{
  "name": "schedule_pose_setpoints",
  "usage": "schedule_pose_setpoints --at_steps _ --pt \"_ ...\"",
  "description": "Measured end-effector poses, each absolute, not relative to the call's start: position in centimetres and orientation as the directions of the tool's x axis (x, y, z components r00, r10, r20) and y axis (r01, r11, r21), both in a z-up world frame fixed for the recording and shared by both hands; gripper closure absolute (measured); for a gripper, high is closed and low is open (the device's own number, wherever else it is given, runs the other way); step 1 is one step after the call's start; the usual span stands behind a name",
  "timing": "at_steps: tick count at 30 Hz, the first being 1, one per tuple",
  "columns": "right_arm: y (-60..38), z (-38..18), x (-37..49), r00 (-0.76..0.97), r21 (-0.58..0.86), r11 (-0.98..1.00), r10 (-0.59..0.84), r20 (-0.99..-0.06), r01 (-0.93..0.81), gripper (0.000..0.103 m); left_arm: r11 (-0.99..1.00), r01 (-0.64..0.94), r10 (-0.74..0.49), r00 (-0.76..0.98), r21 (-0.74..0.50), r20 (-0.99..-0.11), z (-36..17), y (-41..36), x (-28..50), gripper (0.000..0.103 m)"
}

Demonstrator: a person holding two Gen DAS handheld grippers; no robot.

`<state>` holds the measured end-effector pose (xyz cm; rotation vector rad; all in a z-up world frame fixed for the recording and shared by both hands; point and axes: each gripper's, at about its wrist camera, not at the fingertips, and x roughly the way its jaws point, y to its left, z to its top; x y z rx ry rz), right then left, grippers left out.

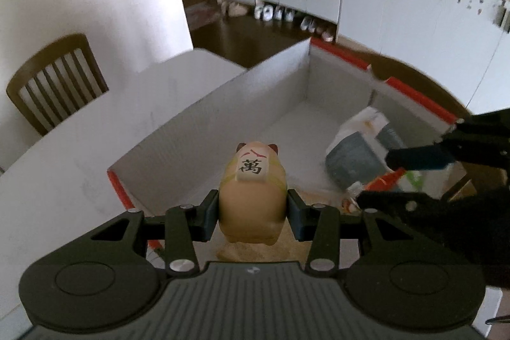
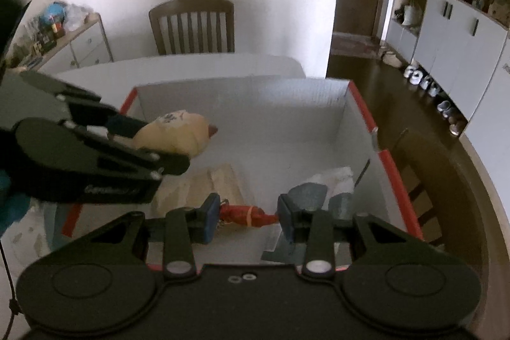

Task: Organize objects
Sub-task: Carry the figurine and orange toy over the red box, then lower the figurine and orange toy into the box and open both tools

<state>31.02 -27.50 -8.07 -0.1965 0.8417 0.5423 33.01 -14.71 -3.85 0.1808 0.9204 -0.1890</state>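
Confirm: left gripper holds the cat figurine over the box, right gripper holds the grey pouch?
Not quite. In the right wrist view the right gripper spans the red lobster-like toy, not the grey pouch. The left gripper does hold the cat figurine over the box.

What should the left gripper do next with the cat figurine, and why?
Probably lower it a little, then open. The left gripper grips the cat figurine above the open box, whose floor beneath looks free.
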Motion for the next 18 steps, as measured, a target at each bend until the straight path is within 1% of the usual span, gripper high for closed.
schedule_pose_setpoints --at_steps 9,12,18 --pt "-26.6 -10.5 31.5 0.489 0.018 0.825 0.352 -0.798 -0.565 0.065 0.977 0.199 -0.038 0.504 0.073 -0.863 -6.7 -14.3 36.1 0.06" --pt "-26.7 -10.5 31.7 0.476 0.035 0.823 0.363 -0.801 -0.568 0.065 0.98 0.192 -0.042 0.484 0.059 -0.874 -7.0 -14.1 36.7 0.06" --pt "-27.1 -10.6 32.2 0.433 0.088 0.826 0.379 -0.818 -0.558 0.064 0.976 0.205 -0.03 0.472 0.077 -0.881 -7.5 -14.5 36.9 0.058"
